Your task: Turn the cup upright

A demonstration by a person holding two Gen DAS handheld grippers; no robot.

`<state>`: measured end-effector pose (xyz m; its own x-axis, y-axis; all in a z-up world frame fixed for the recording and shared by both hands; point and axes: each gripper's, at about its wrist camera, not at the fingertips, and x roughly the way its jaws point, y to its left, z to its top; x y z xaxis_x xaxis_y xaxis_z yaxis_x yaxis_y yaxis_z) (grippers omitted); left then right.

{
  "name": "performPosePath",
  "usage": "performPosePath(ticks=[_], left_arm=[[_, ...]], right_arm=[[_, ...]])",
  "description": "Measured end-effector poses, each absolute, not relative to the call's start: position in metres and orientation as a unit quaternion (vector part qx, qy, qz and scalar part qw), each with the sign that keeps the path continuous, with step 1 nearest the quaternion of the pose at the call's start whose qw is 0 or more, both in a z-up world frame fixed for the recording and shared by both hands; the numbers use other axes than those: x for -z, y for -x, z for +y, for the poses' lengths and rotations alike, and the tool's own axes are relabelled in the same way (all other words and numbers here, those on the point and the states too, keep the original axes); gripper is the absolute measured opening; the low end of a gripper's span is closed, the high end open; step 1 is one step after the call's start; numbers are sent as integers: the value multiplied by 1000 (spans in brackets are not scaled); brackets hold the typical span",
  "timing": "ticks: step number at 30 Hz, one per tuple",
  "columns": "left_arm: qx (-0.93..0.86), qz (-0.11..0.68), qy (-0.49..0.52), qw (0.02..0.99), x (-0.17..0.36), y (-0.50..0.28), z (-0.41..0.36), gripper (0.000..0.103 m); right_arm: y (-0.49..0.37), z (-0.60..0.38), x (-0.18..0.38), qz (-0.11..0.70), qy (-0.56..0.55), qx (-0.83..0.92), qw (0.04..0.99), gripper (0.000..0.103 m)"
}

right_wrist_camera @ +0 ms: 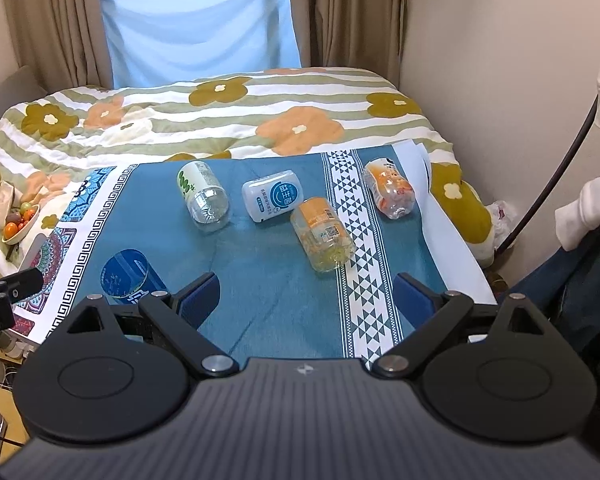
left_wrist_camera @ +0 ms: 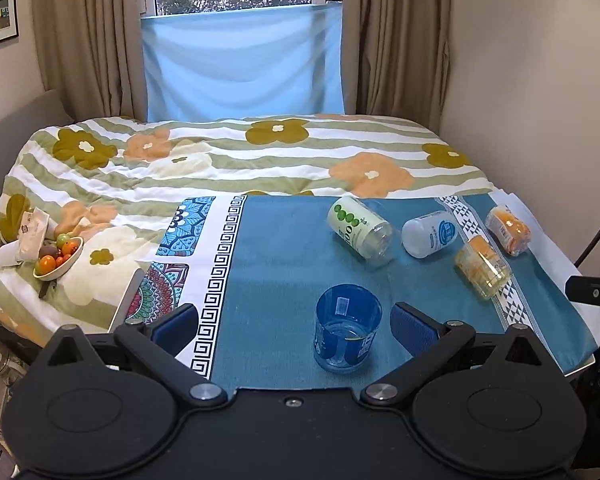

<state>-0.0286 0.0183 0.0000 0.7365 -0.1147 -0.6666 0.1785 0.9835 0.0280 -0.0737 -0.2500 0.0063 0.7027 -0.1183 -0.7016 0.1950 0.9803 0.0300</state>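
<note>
the left gripper (left_wrist_camera: 296,324) is held low over the near edge of the blue cloth (left_wrist_camera: 276,248), pointing toward the bed and level with the table, its jaws spread wide and holding nothing. the blue cup (left_wrist_camera: 347,327) stands upright on the cloth between the two blue pads (left_wrist_camera: 414,326), nearer the right-hand one but touching neither; its mouth faces up and the clear base shows through the glass. the right gripper (right_wrist_camera: 306,300) hovers further to the right at about the same height, tilted slightly down at the cloth, its jaws also wide apart and empty. in its view the blue cup (right_wrist_camera: 129,276) sits at the far left, partly hidden behind the left finger, and the tip of the left gripper pokes in at the left edge. four other cups lie on their sides further back on the cloth: a green cup (left_wrist_camera: 360,226) with its open end toward the camera, a white cup (left_wrist_camera: 430,234) just beside it, an orange cup (left_wrist_camera: 482,266) lying on the patterned white band, and a second orange cup (left_wrist_camera: 508,230) near the right edge. they are close together but well apart from the blue cup. a bowl of fruit (left_wrist_camera: 58,258) rests on the flowered quilt (left_wrist_camera: 228,152) at left. a person's white sleeve (right_wrist_camera: 596,196) shows at the right edge of the right view.
</note>
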Motion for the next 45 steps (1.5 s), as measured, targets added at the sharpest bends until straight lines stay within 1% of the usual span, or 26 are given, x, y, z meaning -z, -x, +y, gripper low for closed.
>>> performPosePath(ticks=[45], left_arm=[[86, 351, -49, 931, -1, 28, 22, 103]], right_arm=[[75, -245, -6, 377, -46, 88, 921, 103]])
